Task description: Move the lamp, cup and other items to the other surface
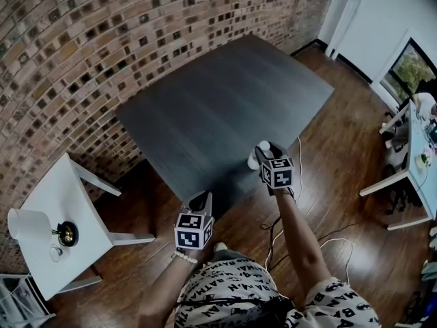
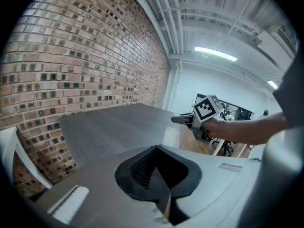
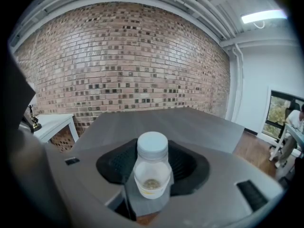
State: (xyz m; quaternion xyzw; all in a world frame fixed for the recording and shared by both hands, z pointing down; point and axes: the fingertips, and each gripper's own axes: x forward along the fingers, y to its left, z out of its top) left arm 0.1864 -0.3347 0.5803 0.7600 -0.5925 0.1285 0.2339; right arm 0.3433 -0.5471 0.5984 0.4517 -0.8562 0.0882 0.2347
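1 bottle [image 3: 152, 167], clear, white-capped, clamped in my right gripper [image 3: 152, 175] at near edge of table [image 1: 225, 108] | my left gripper [image 2: 160, 175] closed, empty | left of table: 1 lamp [image 1: 27, 225], 1 cup [image 1: 56, 253]

The right arm is stretching toward 12 o'clock, with the right gripper [image 1: 263, 150] clamping its fingers on a small bottle [image 3: 152, 167]. The left gripper [image 1: 202, 198] is hovering at its 7 o'clock, nearer the body, fingers pressing together on nothing.
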